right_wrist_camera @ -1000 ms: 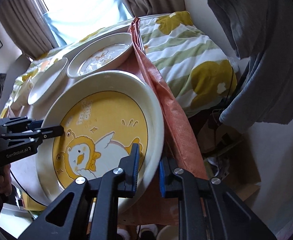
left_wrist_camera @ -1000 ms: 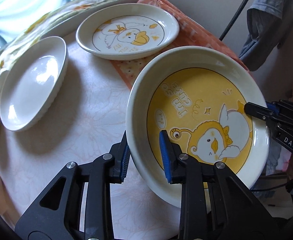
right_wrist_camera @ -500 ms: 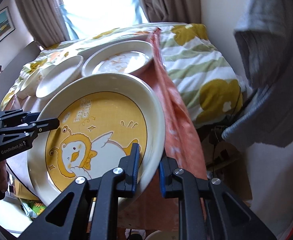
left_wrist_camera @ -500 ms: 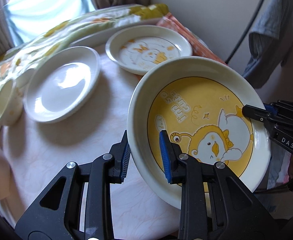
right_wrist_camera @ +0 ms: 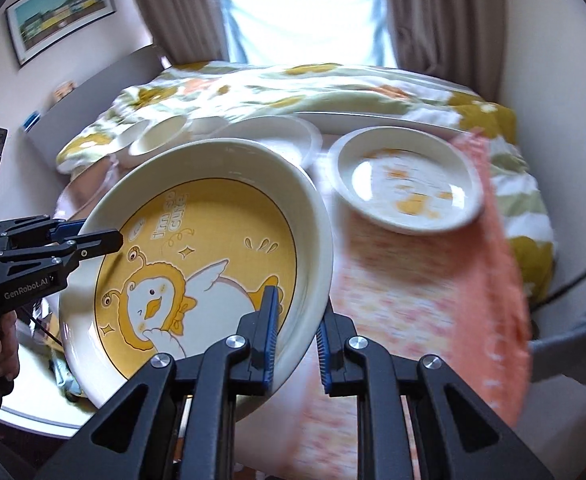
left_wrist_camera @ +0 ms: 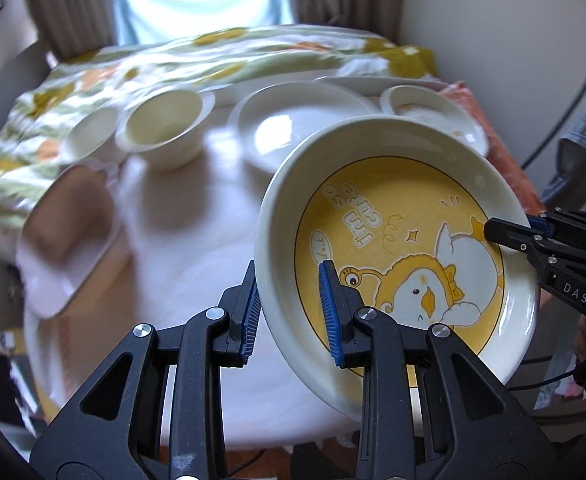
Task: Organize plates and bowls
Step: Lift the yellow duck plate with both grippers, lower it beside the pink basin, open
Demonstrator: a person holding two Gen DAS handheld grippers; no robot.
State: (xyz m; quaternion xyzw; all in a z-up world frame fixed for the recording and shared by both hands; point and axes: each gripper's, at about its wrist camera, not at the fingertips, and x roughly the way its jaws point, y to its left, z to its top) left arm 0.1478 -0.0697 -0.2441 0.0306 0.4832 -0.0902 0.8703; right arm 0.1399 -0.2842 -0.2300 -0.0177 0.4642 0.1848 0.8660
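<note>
Left gripper (left_wrist_camera: 289, 312) and right gripper (right_wrist_camera: 296, 334) each clamped an opposite rim of the yellow duck plate (left_wrist_camera: 397, 240), held tilted above the table (left_wrist_camera: 197, 216). Glazed ceramic: judged stiff, slippery, breakable; rim grip suits. Beyond sat white plate (left_wrist_camera: 293, 132) and bowl (left_wrist_camera: 165, 128).

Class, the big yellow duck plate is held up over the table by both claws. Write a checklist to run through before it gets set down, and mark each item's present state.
1. Left claw shut on the yellow plate rim: ok.
2. Right claw shut on the opposite rim: ok.
3. Plate level: not ok, tilted.
4. Plate clear of the white plate and the small duck plate: ok.
5. Bowl out of the way: ok.
6. Landing spot under the plate free: cannot tell.
</note>
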